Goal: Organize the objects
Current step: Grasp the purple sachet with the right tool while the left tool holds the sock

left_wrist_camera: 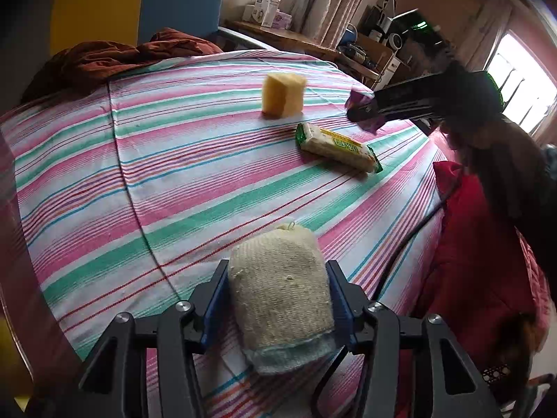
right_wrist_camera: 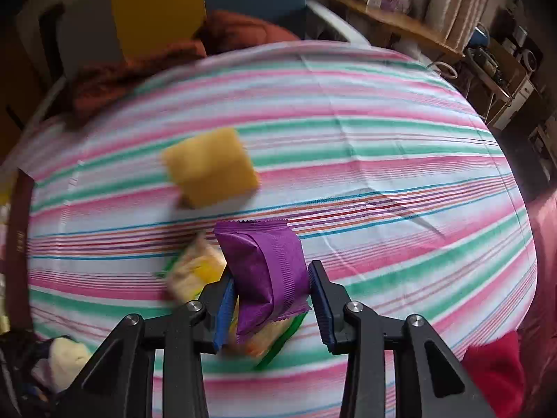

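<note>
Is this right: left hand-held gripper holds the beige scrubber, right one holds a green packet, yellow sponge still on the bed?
One thing is wrong: the right hand-held gripper holds a purple packet, not a green one, as the right wrist view shows. The left hand-held gripper does hold the beige scrubber, and the yellow sponge sits on the bed.

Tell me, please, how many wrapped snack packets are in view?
2: a purple packet between the right gripper's jaws, and a green-edged cracker packet lying on the striped sheet. Others may be hidden.

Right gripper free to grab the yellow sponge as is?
Probably not: the right gripper is shut on a purple packet. The path to the yellow sponge looks clear, but the jaws are occupied.
</note>
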### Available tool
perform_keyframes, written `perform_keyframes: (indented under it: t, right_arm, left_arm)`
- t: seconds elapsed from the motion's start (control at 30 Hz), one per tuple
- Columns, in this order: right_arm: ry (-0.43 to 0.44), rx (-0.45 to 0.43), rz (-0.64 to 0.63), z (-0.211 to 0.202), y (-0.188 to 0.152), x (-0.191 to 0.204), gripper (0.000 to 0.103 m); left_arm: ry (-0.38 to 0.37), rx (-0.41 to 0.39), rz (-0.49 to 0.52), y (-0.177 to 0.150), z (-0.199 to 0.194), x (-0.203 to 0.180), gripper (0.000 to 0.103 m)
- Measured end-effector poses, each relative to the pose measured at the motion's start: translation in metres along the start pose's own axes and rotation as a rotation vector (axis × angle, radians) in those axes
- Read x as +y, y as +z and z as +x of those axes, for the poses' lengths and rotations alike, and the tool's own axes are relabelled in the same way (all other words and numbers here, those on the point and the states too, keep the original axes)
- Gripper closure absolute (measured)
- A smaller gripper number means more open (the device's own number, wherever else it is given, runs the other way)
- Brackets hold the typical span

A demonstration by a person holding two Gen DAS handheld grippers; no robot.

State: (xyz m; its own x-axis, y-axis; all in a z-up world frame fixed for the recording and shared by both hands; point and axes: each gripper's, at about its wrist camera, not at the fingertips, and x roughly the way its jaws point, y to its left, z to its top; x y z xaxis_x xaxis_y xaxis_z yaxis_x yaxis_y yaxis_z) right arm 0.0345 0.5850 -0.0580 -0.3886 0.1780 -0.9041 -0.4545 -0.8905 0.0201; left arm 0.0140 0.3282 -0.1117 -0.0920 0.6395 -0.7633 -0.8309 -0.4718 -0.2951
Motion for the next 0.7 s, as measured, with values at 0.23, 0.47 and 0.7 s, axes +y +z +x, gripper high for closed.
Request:
perform_keyframes:
  t: [0.23, 0.47, 0.7]
  right_arm:
    - [0.067, -0.142, -0.008, -0.041, -0.007, 0.036, 0.063]
    - [0.228, -0.153, -0.014, -0.046, -0.022, 0.085, 0.063]
    - [0.293, -0.139, -0.02, -0.032, -0.03, 0.117, 0.063]
  left_arm:
    - [0.042, -0.009, -0.006, -0.007, -0.011, 0.001, 0.052]
    - [0.068, -0.063, -0.002, -0.009, -0.039, -0.003, 0.052]
    - [0.131, -0.143, 0.014, -0.009, -0.074, -0.005, 0.052]
